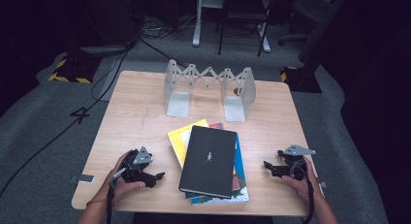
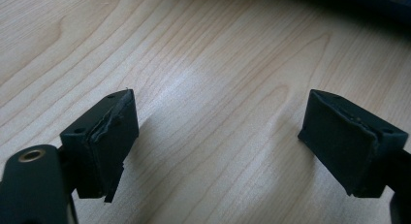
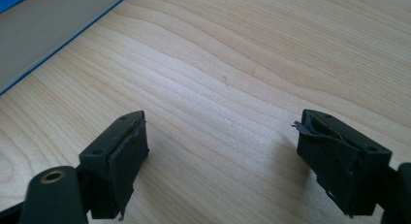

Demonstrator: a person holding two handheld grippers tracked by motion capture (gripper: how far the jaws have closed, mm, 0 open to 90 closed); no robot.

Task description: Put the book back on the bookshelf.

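Near the table (image 1: pixel 145 112) front edge, the left tool (image 1: pixel 156 176) and the right tool (image 1: pixel 269 166) rest wide apart, jaws gaping, gripping nothing. Between them lies a black book (image 1: pixel 209 160) atop a blue book (image 1: pixel 240 178) and a yellow one (image 1: pixel 180 136). Beyond stands an expandable metal bookend (image 1: pixel 209 86).

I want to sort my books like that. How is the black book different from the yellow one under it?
The black book lies on top of the pile with its whole cover showing; the yellow book lies lower, with just its far left corner showing. The black book has a dark cover with a tiny pale mark in the middle; the yellow book is bright, with a white patch. Both lie flat and closed on the wooden table.
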